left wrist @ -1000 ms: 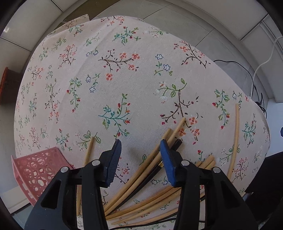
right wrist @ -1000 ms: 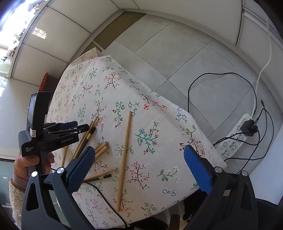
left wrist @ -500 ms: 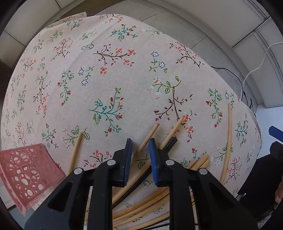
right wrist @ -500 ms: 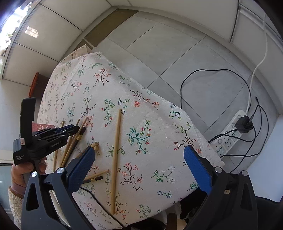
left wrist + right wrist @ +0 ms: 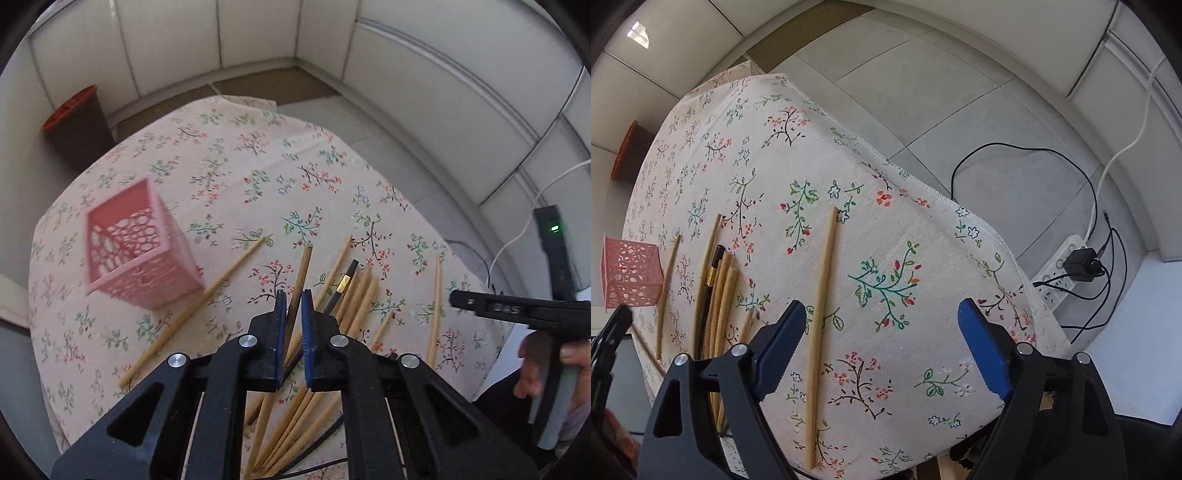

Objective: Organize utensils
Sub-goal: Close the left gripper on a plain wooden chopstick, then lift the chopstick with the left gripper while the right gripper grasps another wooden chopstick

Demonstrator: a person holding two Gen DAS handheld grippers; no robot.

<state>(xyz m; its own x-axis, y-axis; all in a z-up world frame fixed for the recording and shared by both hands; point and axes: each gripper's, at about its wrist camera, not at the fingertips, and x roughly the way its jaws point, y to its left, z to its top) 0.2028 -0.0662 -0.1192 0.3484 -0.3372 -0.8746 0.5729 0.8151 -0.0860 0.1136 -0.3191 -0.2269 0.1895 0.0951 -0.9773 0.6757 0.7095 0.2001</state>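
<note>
Left wrist view: left gripper [image 5: 291,325] is clamping one chopstick [image 5: 303,267], lifting it tilted off the pile [image 5: 354,295] on the table [image 5: 258,166]. Pink basket [image 5: 129,240] is sitting far left of the pile, looking empty as far as visible. Right gripper [image 5: 882,347] is hanging wide open, holding nothing, over a lone stick [image 5: 822,280] near the right edge. Judging progress: barely started; nearly all sticks are still lying loose on the cloth, none binned.

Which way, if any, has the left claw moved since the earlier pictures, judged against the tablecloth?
Yes. The left claw has lifted away from the tablecloth, carrying a wooden chopstick; the pink basket now shows whole.
</note>
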